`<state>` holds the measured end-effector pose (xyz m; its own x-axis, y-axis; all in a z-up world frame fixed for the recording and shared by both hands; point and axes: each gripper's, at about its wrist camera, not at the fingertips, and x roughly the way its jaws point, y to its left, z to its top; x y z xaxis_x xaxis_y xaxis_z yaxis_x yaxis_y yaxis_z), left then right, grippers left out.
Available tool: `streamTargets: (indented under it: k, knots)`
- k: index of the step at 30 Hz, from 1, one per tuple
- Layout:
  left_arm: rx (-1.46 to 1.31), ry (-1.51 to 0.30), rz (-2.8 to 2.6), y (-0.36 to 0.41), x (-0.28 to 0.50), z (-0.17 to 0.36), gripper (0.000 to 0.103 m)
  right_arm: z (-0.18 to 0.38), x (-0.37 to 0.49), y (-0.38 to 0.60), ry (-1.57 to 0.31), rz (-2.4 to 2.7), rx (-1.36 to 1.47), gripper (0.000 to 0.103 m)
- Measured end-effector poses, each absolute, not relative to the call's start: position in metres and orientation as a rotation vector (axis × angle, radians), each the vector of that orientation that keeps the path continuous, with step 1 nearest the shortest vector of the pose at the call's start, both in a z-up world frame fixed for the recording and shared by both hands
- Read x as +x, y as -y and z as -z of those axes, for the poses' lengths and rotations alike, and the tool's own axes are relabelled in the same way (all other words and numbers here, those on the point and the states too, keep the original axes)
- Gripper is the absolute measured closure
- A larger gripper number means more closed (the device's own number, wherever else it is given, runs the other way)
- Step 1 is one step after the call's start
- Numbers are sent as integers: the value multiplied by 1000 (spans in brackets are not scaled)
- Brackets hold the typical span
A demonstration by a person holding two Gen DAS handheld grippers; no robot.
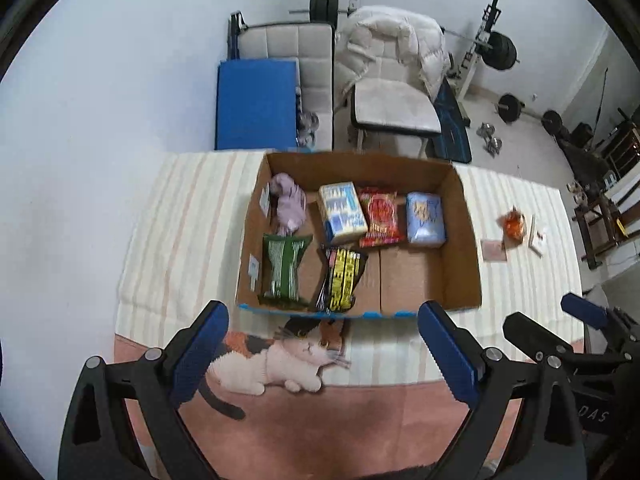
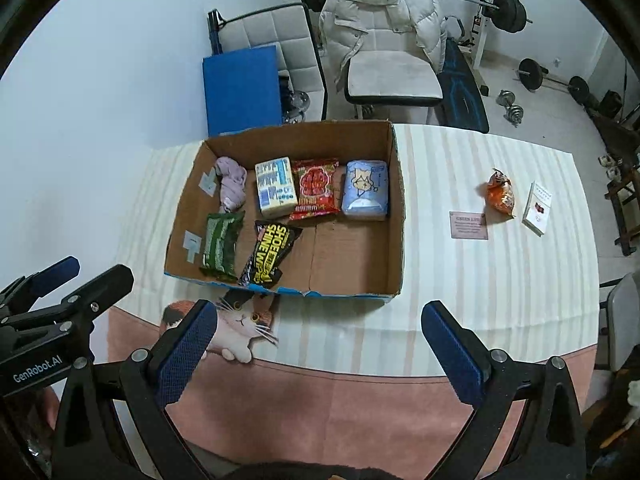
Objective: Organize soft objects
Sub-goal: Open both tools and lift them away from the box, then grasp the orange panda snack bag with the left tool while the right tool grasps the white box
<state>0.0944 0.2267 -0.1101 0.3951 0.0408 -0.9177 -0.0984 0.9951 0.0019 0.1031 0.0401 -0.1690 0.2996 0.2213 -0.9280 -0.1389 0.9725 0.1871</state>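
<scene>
A cardboard box [image 1: 464, 240] [image 2: 396, 200] stands on the table. Inside lie a lilac cloth [image 1: 288, 204] [image 2: 231, 184], a white-blue pack [image 1: 343, 211] [image 2: 276, 191], a red packet [image 1: 380, 216] [image 2: 314, 190], a light blue tissue pack [image 1: 425, 218] [image 2: 366, 193], a green packet [image 1: 283, 266] [image 2: 220, 245] and a black-yellow wipes packet [image 1: 340, 278] [image 2: 270, 258]. An orange snack bag [image 1: 512, 224] [image 2: 500, 196] lies on the cloth right of the box. My left gripper [image 1: 322, 340] [image 2: 68, 280] is open and empty, near the box's front edge. My right gripper [image 2: 320, 338] [image 1: 552, 320] is open and empty, in front of the box.
A striped tablecloth [image 2: 480, 280] with a cat picture [image 1: 288, 356] covers the table. A pink card [image 2: 468, 225] and a white box [image 2: 538, 208] lie at the right. Behind stand chairs [image 2: 392, 80], a blue panel [image 2: 240, 88] and barbell weights [image 2: 508, 8].
</scene>
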Motion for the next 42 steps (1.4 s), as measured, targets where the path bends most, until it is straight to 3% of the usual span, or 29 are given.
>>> streamTargets:
  k: [9,16,23,27,30,35,42]
  knots:
    - [21,-1109,-68,-138,151,110,6,153,129,49,-1051,-142,113,0]
    - [87,-1138,72,-17,228,140,6,174,186,170,-1107,15,194,0]
    - [39,-1355,212,80,318,229,6,260,263,282,-1248,199,256,0]
    - [19,-1480,246,114,352,281,13,339,307,325,-1391,239,360,2]
    - [22,-1560,245,127,370,312,23,385,328,339,-1472,254,405,4]
    - [-52,-1643,250,137,386,345,34,437,348,345,-1571,257,407,14]
    - [-50,-1719,293,161,387,363,34,445,352,333,-1611,206,210,44]
